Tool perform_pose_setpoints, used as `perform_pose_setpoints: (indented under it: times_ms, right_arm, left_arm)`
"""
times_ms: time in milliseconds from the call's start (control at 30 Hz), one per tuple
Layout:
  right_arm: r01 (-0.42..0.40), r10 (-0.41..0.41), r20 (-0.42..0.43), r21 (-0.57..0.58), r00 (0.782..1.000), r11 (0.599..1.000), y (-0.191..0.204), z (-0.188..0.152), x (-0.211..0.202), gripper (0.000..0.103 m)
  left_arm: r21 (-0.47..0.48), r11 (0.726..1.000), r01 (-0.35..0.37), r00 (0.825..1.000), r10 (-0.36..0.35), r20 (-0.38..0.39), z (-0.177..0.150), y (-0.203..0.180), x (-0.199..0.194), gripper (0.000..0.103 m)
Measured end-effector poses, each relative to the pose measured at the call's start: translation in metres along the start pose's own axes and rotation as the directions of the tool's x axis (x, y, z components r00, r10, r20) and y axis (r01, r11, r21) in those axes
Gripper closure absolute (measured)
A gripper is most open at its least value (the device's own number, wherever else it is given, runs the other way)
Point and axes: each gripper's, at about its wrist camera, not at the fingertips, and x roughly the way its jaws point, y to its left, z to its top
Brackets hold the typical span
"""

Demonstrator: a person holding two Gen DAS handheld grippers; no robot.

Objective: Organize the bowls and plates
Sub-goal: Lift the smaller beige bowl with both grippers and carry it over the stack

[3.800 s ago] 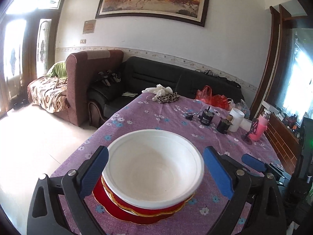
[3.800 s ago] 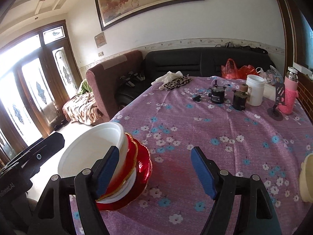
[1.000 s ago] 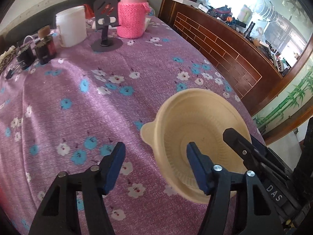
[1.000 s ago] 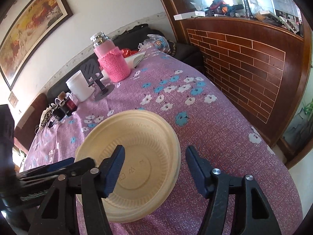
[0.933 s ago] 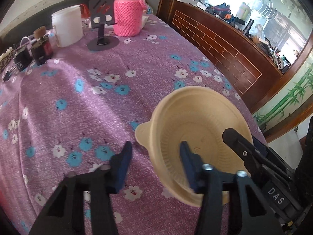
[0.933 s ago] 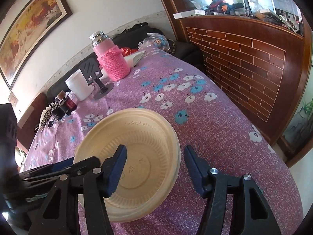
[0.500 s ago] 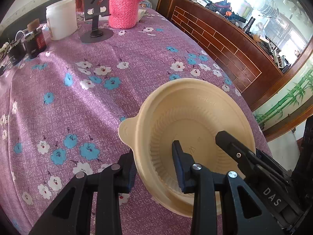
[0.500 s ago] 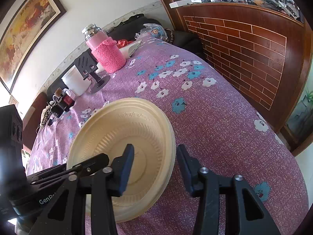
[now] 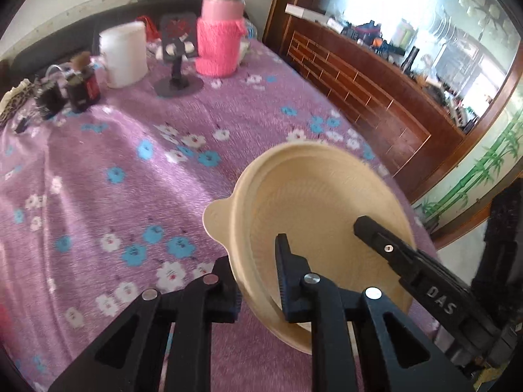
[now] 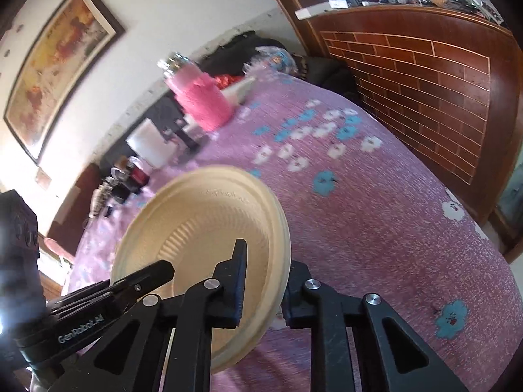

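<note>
Both grippers are clamped on the same beige bowl [image 9: 313, 202], one on each side of the rim. Left gripper [image 9: 258, 281]: jaws pinched nearly shut across the bowl's wall at about its 7 o'clock in the left wrist view, one finger inside, one outside. Right gripper [image 10: 261, 290]: same pinch on the opposite wall; in the left wrist view its finger sits inside the bowl at about 4 o'clock.

Bowl position: near edge of the table [image 9: 98, 170] with the purple floral cloth, at the corner closest to the brick-pattern wooden cabinet [image 9: 369, 98]. It looks tilted in the right wrist view, with the far rim up. It has a small tab handle [image 9: 217, 217] at 9 o'clock in the left view. Can't tell whether the base has cleared the cloth.

Far end of the table: pink knit-sleeved flask [image 9: 219, 42], white cup [image 9: 124, 54], black phone stand [image 9: 178, 62], small dark jars [image 9: 81, 86]. All well apart from the bowl.

Doing this step well, my read:
- Thin wall, likely flexes. Keep the pinch light and even, no squeezing harder.
- Move both hands together and keep their spacing fixed, or the rim twists.
- Level it before carrying.
- Lift straight up first to avoid dragging the cloth.
- Stacking target isn't in either current view, so find it before swinging.
</note>
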Motion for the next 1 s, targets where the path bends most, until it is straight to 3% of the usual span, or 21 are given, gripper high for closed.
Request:
perform_pose_setpoints:
  times_ms: [167, 533, 1000]
  right_arm:
    - [-0.068, 0.068, -0.015, 0.001, 0.998, 0.998, 0.024, -0.005, -0.01, 0.084]
    - [-0.119, 0.126, 0.026, -0.179, 0.992, 0.977, 0.124, -0.026, -0.04, 0.084]
    - [-0.249, 0.25, -0.048, -0.381, 0.967, 0.89, 0.267, -0.064, -0.051, 0.084]
  left_arm:
    - [-0.012, 1.0, -0.024, 0.996, 0.025, 0.089, -0.012, 0.012, -0.045, 0.086]
    - [-0.128, 0.992, -0.016, 0.971, 0.046, 0.236, -0.041, 0.067, -0.131, 0.087]
    - [-0.346, 0.937, -0.047, 0.903, 0.188, 0.387, -0.093, 0.161, -0.242, 0.087]
